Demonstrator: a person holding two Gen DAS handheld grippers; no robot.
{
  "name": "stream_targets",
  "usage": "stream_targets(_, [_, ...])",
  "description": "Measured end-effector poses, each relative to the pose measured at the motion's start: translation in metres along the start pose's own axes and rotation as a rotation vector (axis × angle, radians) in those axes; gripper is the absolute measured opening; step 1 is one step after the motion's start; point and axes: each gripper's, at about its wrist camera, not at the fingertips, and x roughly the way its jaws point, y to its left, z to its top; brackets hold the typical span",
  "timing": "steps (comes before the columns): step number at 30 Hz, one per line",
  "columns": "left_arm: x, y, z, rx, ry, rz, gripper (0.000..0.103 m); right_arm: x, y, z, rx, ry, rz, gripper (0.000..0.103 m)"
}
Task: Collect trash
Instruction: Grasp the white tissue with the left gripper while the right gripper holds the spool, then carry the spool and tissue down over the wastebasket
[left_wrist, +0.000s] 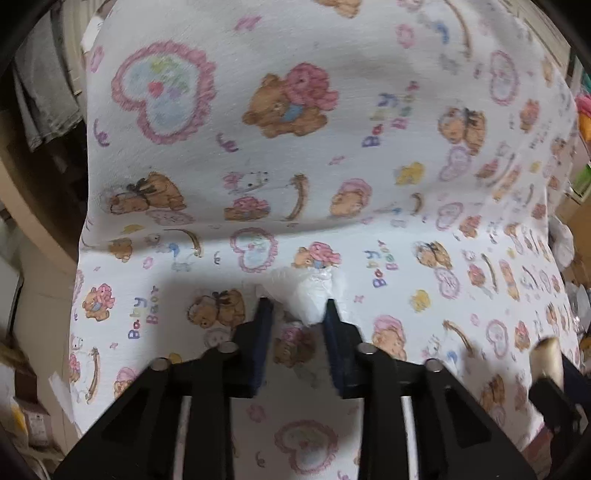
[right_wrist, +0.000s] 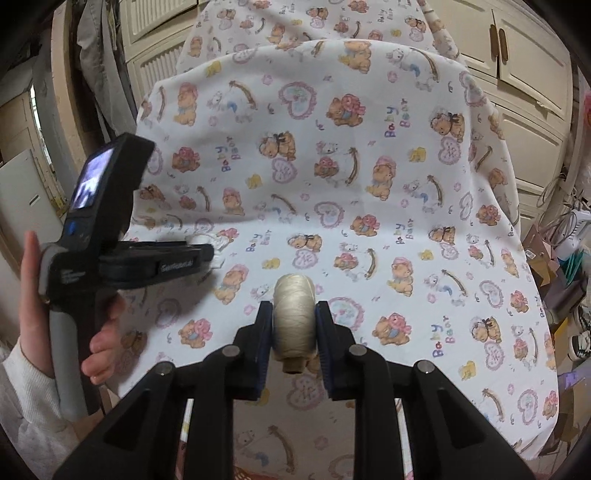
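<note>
- The left tongs (left_wrist: 297, 306) are closed on a crumpled white wad (left_wrist: 308, 295), tissue or thin plastic by the look of it, pinched right at the tips of the blue pads (left_wrist: 264, 328).
- The wad is caught at its near edge only, so most of it is left bulging forward past the pads; a light grip like that is judged enough for something so soft.
- The wad is held just above the teddy-bear printed cloth (left_wrist: 295, 147), which is draped over the table and hangs down at the front.
- The right tongs (right_wrist: 293, 325) are clamped on a cream spool of thread (right_wrist: 294, 317), squeezed across its wound middle with the core end pointing back toward the camera.
- The spool is carried clear of the cloth (right_wrist: 332, 184), presumably so both pieces can be taken to a bin together; no bin is seen in either view.
- From the right wrist, the left tool's body and little screen (right_wrist: 88, 184) are shown, with a hand (right_wrist: 29, 295) and pale sleeve (right_wrist: 26, 398) wrapped round its grip, and white cupboard doors (right_wrist: 517, 66) behind.
- From the left wrist, the pinch on the wad is seen close up, and the spool (left_wrist: 548, 360) appears only as a blurred edge at lower right.
</note>
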Motion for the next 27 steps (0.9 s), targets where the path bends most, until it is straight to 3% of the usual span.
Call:
stream_targets(10, [-0.052,0.005,-0.01,0.013,-0.013,-0.073,0.014,-0.003,0.006,0.0,-0.006,0.001,0.013,0.021])
stream_targets(17, [-0.081,0.011,-0.035,0.029,-0.064,0.011,0.014,-0.008,0.013,-0.002,-0.019,0.0,0.028,0.021])
stream_targets(22, [-0.112,0.008,-0.043,0.039,-0.106,-0.026,0.014,-0.014,0.018,-0.004,-0.014,0.003,0.044,0.021])
stream_targets(27, [-0.131,-0.003,-0.051,0.027,-0.088,-0.04,0.015,-0.037,0.026,0.001,-0.009,-0.025,0.063,0.021])
